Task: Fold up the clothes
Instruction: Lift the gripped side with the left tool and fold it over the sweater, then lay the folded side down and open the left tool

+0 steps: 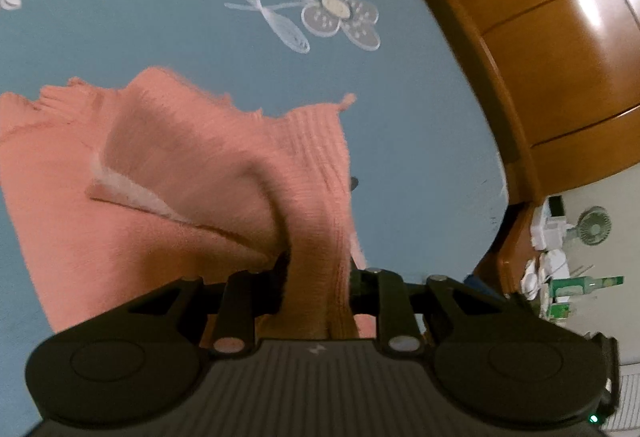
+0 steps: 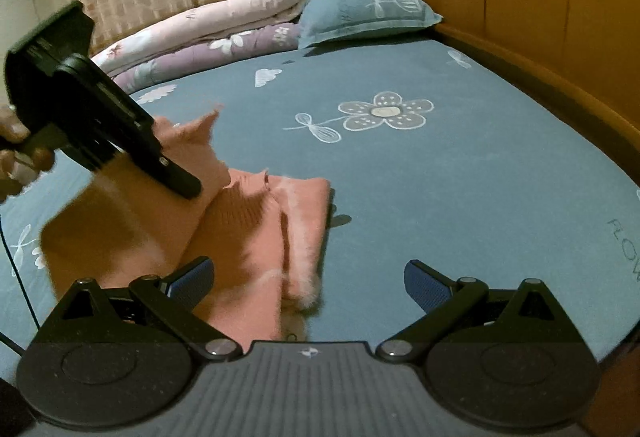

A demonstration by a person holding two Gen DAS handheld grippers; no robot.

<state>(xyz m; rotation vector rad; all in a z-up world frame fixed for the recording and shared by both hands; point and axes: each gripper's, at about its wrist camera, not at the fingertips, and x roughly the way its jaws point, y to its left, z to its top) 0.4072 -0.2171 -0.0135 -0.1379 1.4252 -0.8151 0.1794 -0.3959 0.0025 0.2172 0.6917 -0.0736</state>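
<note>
- The left gripper (image 1: 318, 277) has its fingers pinched on a bunched fold of the pink sweater (image 1: 192, 173); the fabric hides the fingertips.
- The sweater lies partly lifted on the blue bed sheet (image 2: 440, 197), motion-blurred.
- The right gripper (image 2: 308, 277) hangs empty over it, fingers wide.

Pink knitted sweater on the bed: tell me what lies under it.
The pink knitted sweater lies on the blue flower-printed bedsheet, which shows all around it. The left gripper pinches up one fold. Anything beneath the sweater's spread layers is covered and cannot be seen.
</note>
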